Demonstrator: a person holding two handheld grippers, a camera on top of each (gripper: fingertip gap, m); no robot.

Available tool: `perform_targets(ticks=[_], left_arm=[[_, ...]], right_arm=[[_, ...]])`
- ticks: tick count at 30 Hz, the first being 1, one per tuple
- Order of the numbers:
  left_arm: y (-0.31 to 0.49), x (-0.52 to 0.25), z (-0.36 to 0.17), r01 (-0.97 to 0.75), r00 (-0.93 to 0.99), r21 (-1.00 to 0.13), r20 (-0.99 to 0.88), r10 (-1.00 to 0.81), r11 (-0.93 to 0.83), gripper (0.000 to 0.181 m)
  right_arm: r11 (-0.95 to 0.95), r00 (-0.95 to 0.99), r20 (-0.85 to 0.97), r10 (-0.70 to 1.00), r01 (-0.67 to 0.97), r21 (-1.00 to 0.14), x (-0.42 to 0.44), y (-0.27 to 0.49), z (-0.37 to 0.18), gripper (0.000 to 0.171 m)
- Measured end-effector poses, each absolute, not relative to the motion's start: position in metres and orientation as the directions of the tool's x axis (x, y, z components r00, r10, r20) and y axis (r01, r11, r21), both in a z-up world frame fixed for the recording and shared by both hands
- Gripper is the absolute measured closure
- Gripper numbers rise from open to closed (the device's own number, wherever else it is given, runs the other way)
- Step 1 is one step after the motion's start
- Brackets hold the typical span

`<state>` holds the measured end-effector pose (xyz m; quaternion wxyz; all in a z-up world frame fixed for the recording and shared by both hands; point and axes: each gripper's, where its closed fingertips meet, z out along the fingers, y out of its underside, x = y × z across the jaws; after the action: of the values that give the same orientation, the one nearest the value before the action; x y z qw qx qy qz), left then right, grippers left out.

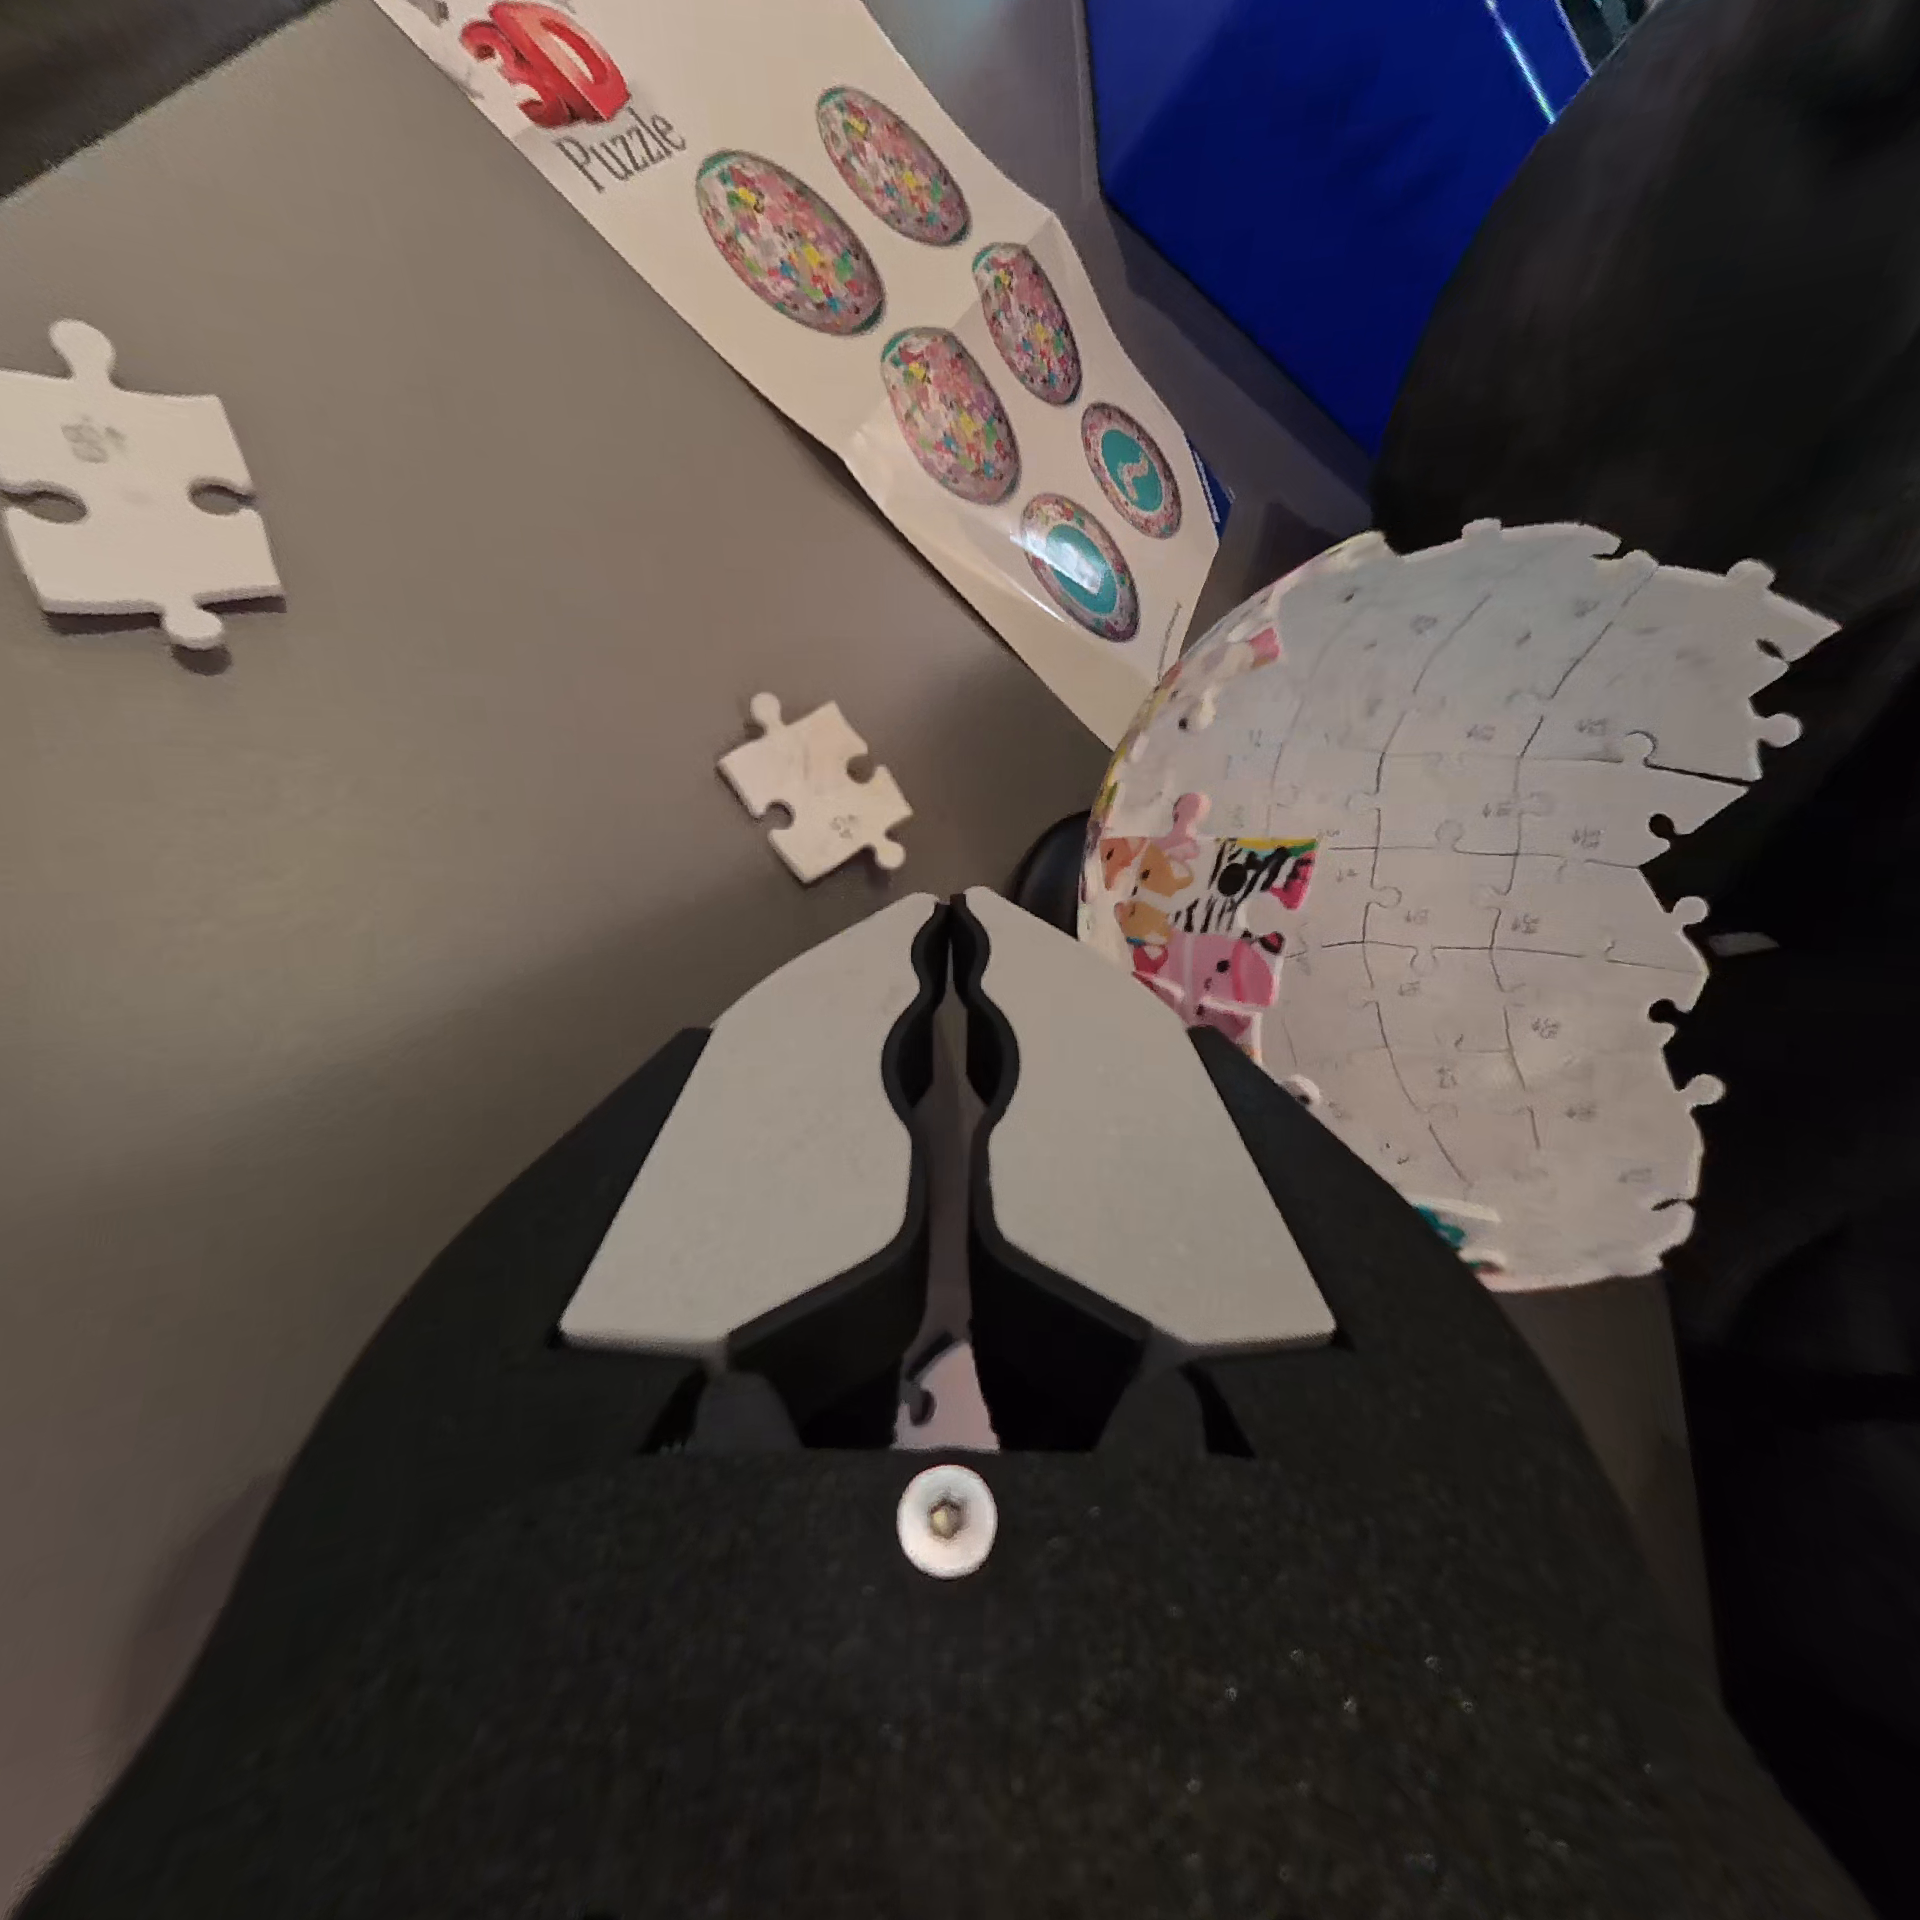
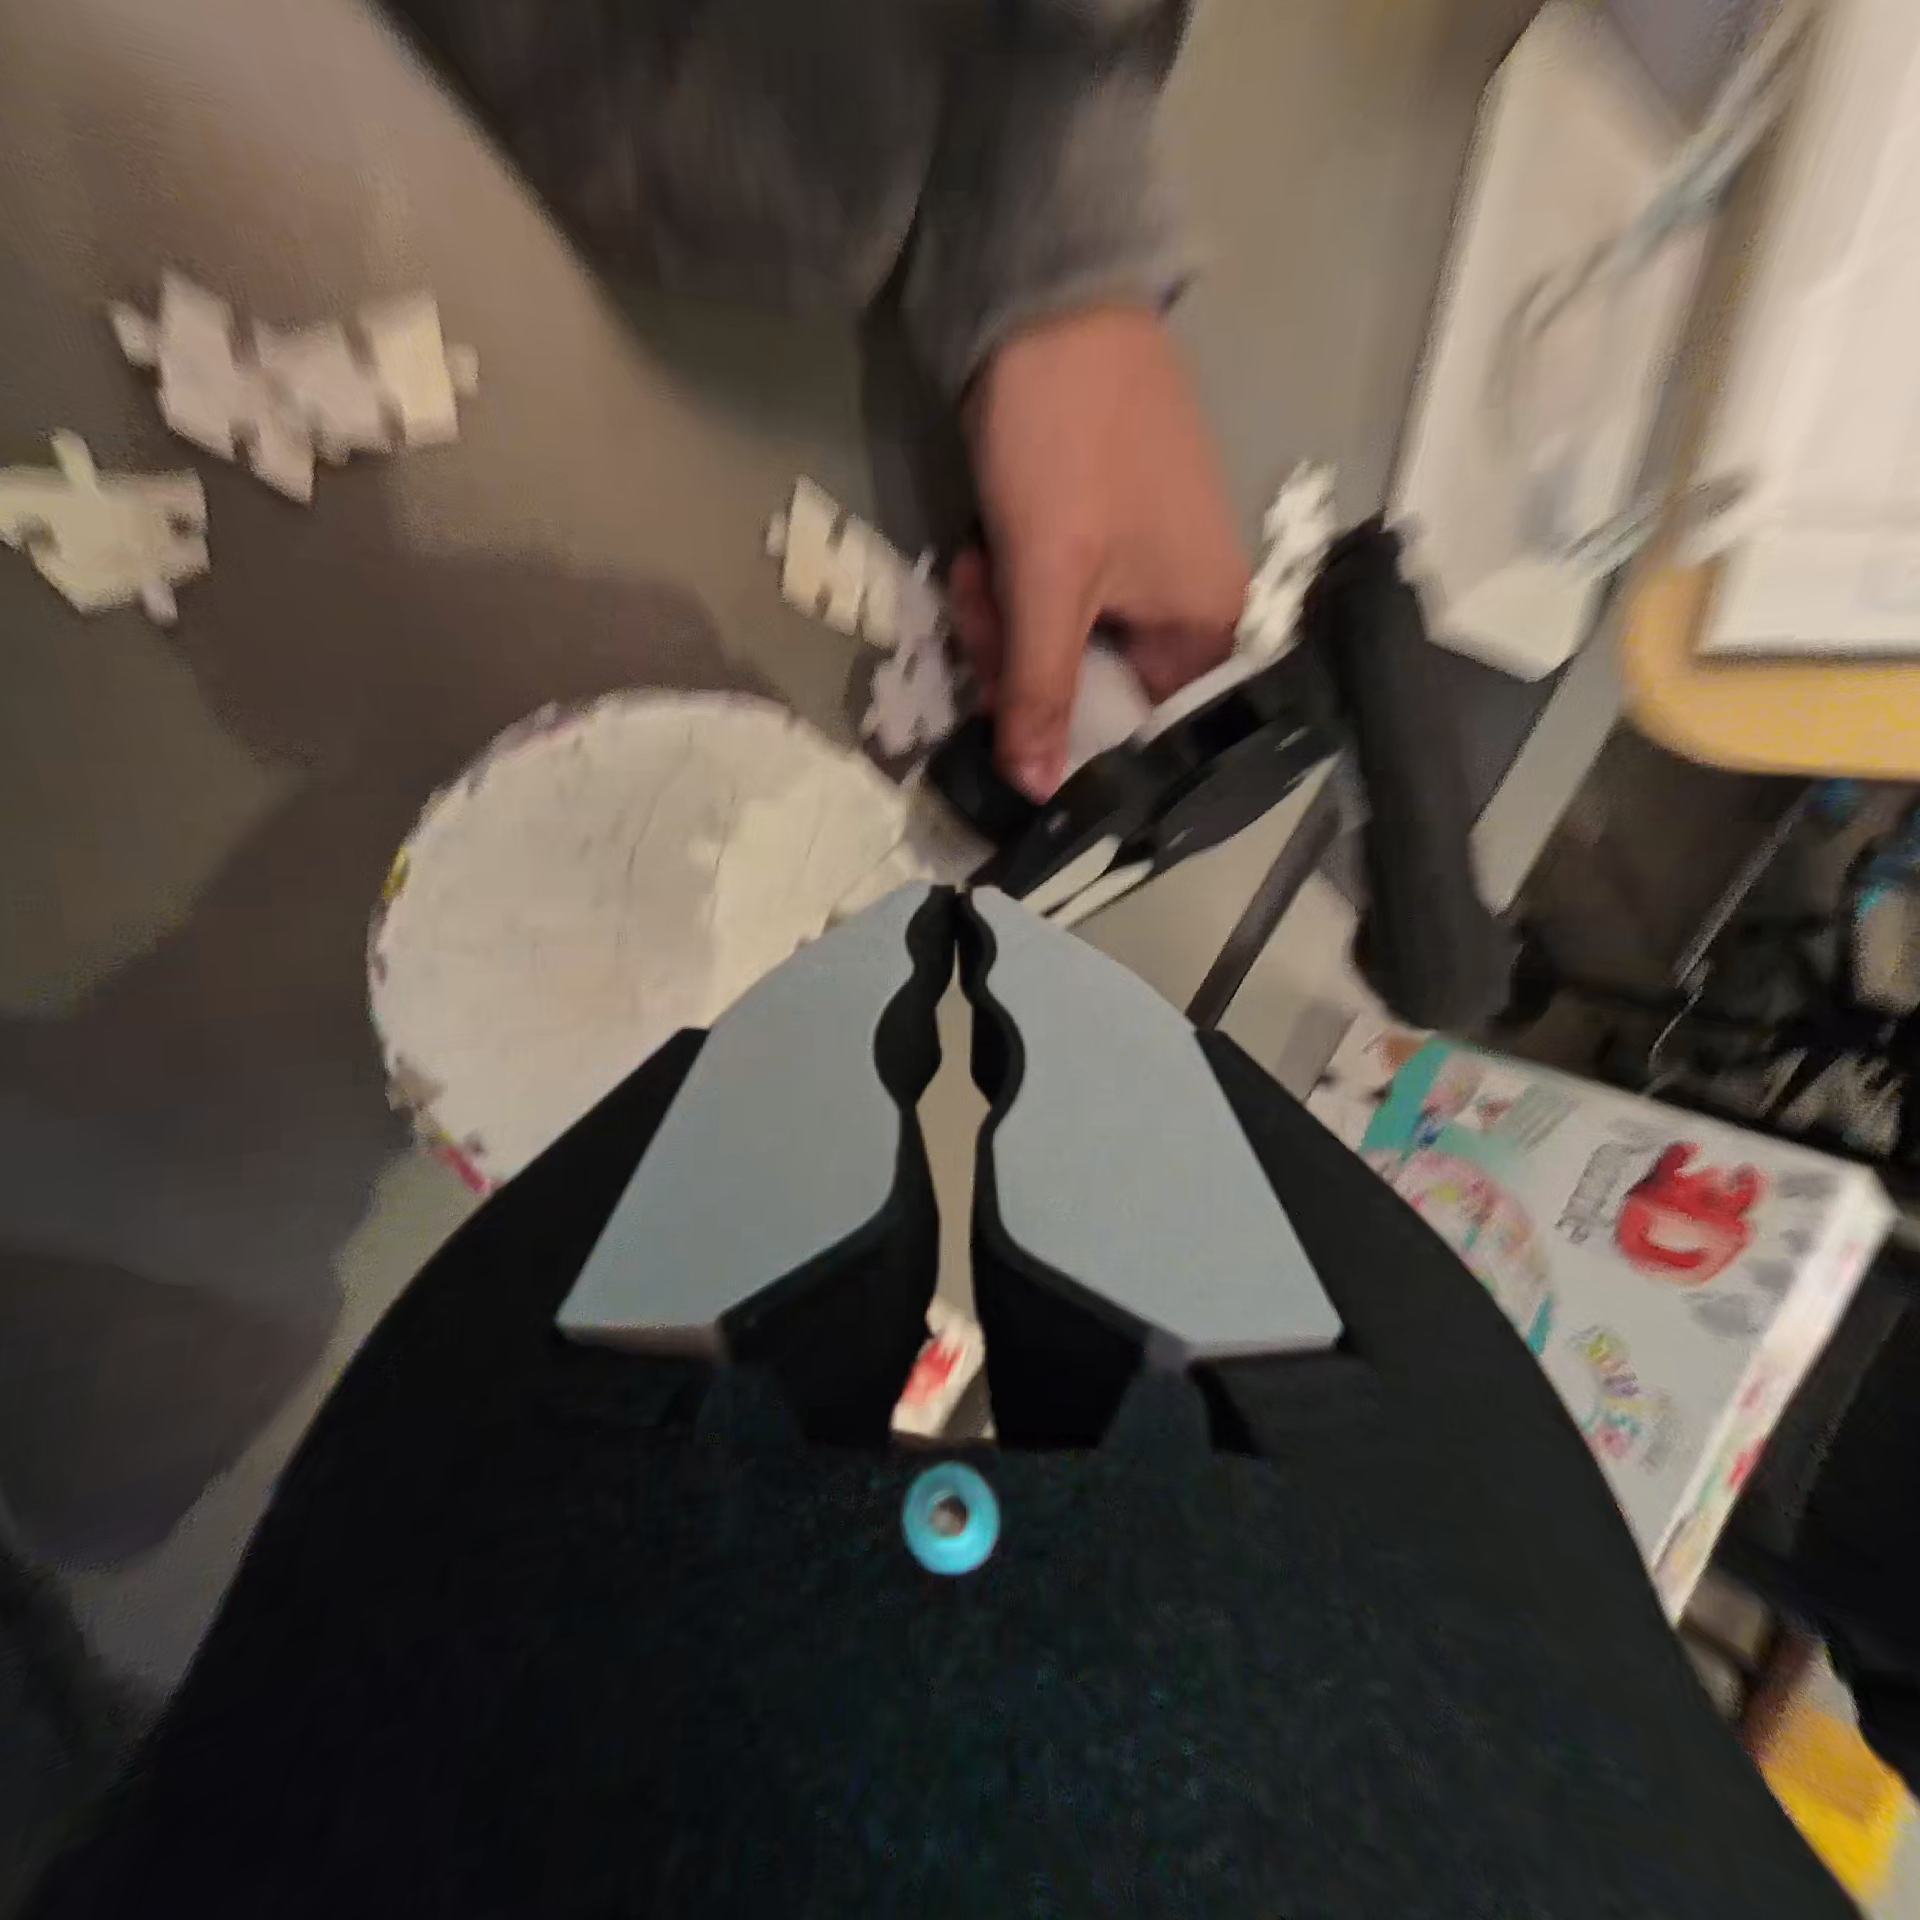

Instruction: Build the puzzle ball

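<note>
Looking along my left tool [image 1: 951, 914], I see its jaws pressed together at the tips, and deep in the throat a thin flat piece with a puzzle-like edge seems pinched between them, though I cannot tell for sure. My right tool [image 2: 956, 904] is likewise closed at the tips, with a small printed scrap showing low in its gap; the view is too blurred to name it. Just right of the left tool sits the half-built puzzle ball [image 1: 1455, 904], an open shell turned with its white numbered inside toward me and a strip of coloured print at its near edge. I judge it light, hollow and fragile: the curved pieces only click together, so a squeeze across the wall could pop the seams. I would hold it by the jagged rim, gently, or cradle it from below. On the grey bench [image 1: 468, 831] a small loose piece [image 1: 816, 790] lies near the tool tips and a larger joined piece [image 1: 130, 488] well apart to the left; both are thin, stiff and slick, best taken by an edge. Beyond them lies the instruction sheet [image 1: 831, 260].
</note>
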<state>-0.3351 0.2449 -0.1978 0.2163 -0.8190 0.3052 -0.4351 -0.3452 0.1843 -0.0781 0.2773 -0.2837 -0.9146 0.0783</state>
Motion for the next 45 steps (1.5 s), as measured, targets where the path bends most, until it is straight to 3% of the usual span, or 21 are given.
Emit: perform_targets(ticks=[3,5,9,10,14,16,18,20,22,25,27,31,35,41,43,45], left_arm=[[0.255,-0.346,-0.187,-0.263,0.478,-0.676,0.528,-0.702,-0.688,0.181],[0.263,-0.359,-0.178,-0.221,0.531,-0.716,0.481,-0.698,-0.662,0.177],[0.256,-0.381,-0.155,-0.11,0.588,-0.766,0.464,-0.663,-0.634,0.157],[0.25,-0.386,-0.153,-0.095,0.612,-0.776,0.449,-0.651,-0.624,0.156],[0.214,-0.403,-0.151,-0.016,0.691,-0.82,0.404,-0.599,-0.573,0.149],[0.203,-0.41,-0.15,0.001,0.745,-0.862,0.338,-0.575,-0.506,0.147],[0.195,-0.417,-0.154,-0.036,0.787,-0.867,0.282,-0.549,-0.497,0.146],[0.184,-0.421,-0.145,-0.025,0.81,-0.88,0.261,-0.526,-0.474,0.133],[0.164,-0.42,-0.14,0.002,0.813,-0.888,0.27,-0.516,-0.461,0.131],[0.132,-0.415,-0.152,-0.053,0.838,-0.879,0.219,-0.5,-0.473,0.12],[0.118,-0.41,-0.159,-0.101,0.86,-0.872,0.165,-0.483,-0.48,0.108],[0.084,-0.378,-0.164,-0.131,0.838,-0.844,0.186,-0.512,-0.52,0.109],[0.055,-0.356,-0.155,-0.16,0.857,-0.867,0.115,-0.502,-0.471,0.121],[0.042,-0.369,-0.135,-0.103,0.932,-0.934,0.029,-0.361,-0.342,0.105],[0.04,-0.373,-0.138,-0.077,0.932,-0.927,0.063,-0.356,-0.367,0.103],[0.036,-0.371,-0.141,-0.053,0.911,-0.915,0.12,-0.395,-0.4,0.129]], right_arm=[[0.708,-0.591,0.467,0.658,0.275,-0.651,-0.354,0.169,-0.021,0.171],[0.554,-0.486,0.419,0.767,0.174,-0.814,-0.35,0.179,0.013,0.171],[0.253,-0.262,0.221,0.939,0.095,-0.963,-0.32,0.216,0.032,0.171],[0.184,-0.24,0.166,0.957,0.057,-0.981,-0.309,0.216,0.033,0.163],[-0.01,-0.02,-0.009,1.0,-0.041,-0.999,-0.272,0.218,0.015,0.164],[0.026,0.087,0.017,0.996,-0.101,-0.995,-0.26,0.214,0.002,0.168],[0.047,0.147,0.043,0.988,-0.021,-0.999,-0.253,0.205,-0.028,0.165],[0.021,0.2,0.027,0.979,0.035,-0.999,-0.243,0.191,-0.049,0.161],[-0.011,0.21,-0.002,0.978,0.038,-0.999,-0.232,0.164,-0.06,0.142],[0.001,0.302,-0.003,0.953,-0.012,-1.0,-0.216,0.128,-0.081,0.145],[0.046,0.301,0.079,0.95,0.116,-0.992,-0.218,0.105,-0.108,0.142],[0.131,0.283,0.208,0.936,0.27,-0.954,-0.224,0.07,-0.13,0.141],[0.039,0.309,0.136,0.941,0.301,-0.953,-0.22,0.049,-0.141,0.128],[0.034,0.414,0.17,0.894,0.316,-0.948,-0.198,0.061,-0.143,0.106],[-0.006,0.427,0.131,0.895,0.304,-0.953,-0.192,0.066,-0.145,0.113],[-0.039,0.393,0.081,0.916,0.287,-0.957,-0.189,0.064,-0.145,0.15]])
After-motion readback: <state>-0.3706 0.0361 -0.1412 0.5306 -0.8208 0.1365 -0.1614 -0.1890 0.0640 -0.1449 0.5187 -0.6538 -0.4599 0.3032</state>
